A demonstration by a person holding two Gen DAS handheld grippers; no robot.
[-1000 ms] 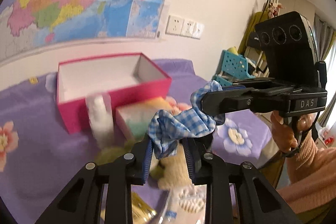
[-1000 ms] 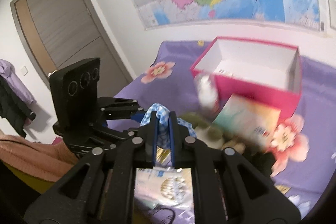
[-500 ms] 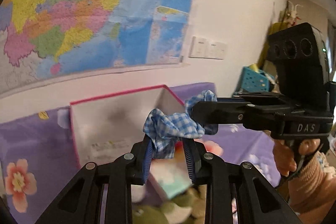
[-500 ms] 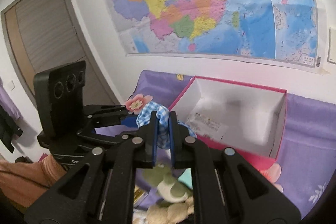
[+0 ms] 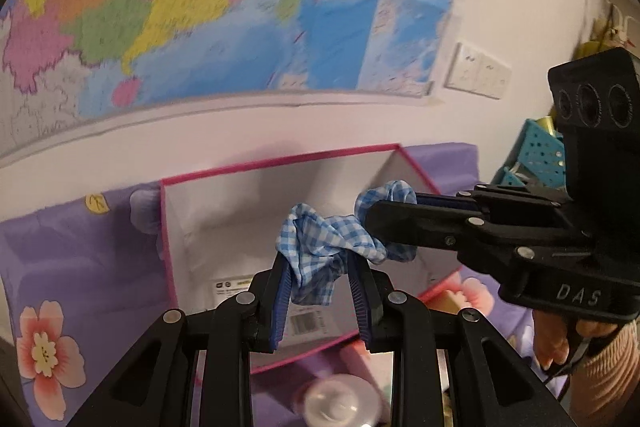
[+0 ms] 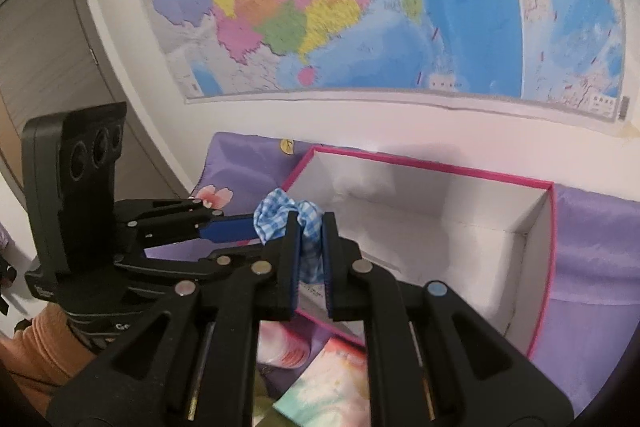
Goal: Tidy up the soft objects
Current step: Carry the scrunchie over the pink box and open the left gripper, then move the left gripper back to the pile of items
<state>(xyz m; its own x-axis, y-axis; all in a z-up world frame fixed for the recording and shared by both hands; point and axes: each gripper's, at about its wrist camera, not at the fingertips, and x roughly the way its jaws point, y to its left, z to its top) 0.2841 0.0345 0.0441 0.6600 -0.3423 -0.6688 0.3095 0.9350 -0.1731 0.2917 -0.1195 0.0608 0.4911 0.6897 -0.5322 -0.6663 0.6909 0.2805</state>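
and we're across: a second ago both tools hung over the clutter at the front of the bed with the pink box (image 5: 280, 163) well behind; now the box fills the middle of both views and the toys and packets have slid down to the bottom edge. the blue gingham scrunchie (image 5: 320, 247) has come along for the ride, strung between the two tools just as before.

left hand-held gripper (image 5: 320, 283): pinching one end of the scrunchie, cloth bunched between its blue pads, a loose fold hanging down below them. right hand-held gripper (image 6: 310, 247): clamped on the other end, jaws nearly together with only fabric between. in the left view the right tool reaches in from the side, a hand (image 5: 560, 339) in a peach sleeve behind it; in the right view the left tool mirrors that.

where's the scrunchie now? held in the air, in front of the box's open white interior. whether it is over the near wall or already past it i can't settle from these angles. the box looks empty but for a printed label on its floor. a blurred round cap (image 5: 332, 403) and a pastel packet (image 6: 328, 387) stay outside, on the purple flowered bedspread (image 5: 60, 259).

what it means: the carry looks all but done. my read is the next job is lowering over the cavity and letting go, both ends together, or the cloth may snag and drape over the rim.
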